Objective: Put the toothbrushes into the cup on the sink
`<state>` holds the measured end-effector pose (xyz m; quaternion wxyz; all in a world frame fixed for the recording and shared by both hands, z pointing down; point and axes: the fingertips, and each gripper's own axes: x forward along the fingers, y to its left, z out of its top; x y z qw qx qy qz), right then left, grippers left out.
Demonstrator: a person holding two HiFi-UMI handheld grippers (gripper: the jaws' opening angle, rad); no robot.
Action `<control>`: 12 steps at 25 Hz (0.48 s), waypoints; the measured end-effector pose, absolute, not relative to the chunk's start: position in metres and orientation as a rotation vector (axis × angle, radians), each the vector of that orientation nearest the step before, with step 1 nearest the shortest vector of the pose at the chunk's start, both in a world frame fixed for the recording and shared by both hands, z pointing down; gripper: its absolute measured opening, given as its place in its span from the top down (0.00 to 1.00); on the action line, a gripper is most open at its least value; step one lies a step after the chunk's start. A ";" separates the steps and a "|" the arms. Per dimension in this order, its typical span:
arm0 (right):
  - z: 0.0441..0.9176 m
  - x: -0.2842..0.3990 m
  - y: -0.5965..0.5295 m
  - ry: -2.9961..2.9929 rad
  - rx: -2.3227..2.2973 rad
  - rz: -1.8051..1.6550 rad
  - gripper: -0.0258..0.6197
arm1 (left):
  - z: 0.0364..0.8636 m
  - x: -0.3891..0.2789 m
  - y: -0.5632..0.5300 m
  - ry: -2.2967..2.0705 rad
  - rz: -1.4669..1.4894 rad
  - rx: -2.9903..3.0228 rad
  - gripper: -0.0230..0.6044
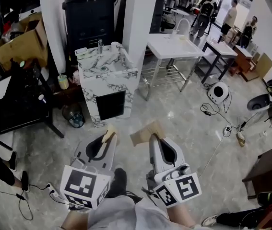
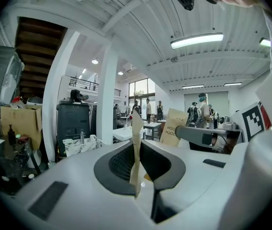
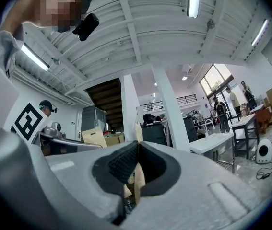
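A marble sink stand with a faucet and a pale cup stands ahead of me on the floor. My left gripper is shut on a tan cardboard toothbrush pack, which shows edge-on between the jaws in the left gripper view. My right gripper is shut on a second tan toothbrush pack. That pack sits as a thin card in the right gripper's jaws. Both grippers are held level, well short of the sink.
A white pillar and a black cabinet stand behind the sink stand. A white table is to the right, a dark table and a cardboard box to the left. Cables and a round white device lie on the floor.
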<state>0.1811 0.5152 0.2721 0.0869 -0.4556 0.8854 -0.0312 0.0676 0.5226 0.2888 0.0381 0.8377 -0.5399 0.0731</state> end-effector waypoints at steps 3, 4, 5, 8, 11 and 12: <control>0.273 0.183 0.505 2.635 -1.377 -0.086 0.96 | 0.292 0.071 0.509 -1.626 0.219 2.577 0.91; 0.273 0.183 0.500 2.633 -1.386 -0.086 0.96 | 0.292 0.072 0.504 -1.618 0.214 2.580 0.91; 0.274 0.183 0.496 2.633 -1.392 -0.083 0.96 | 0.293 0.072 0.499 -1.614 0.208 2.584 0.91; 0.275 0.182 0.481 2.640 -1.393 -0.060 0.96 | 0.296 0.073 0.480 -1.602 0.203 2.592 0.91; 0.275 0.181 0.462 2.639 -1.396 -0.056 0.96 | 0.298 0.076 0.459 -1.578 0.211 2.597 0.91; 0.273 0.181 0.455 2.638 -1.398 -0.056 0.96 | 0.297 0.076 0.452 -1.571 0.214 2.599 0.91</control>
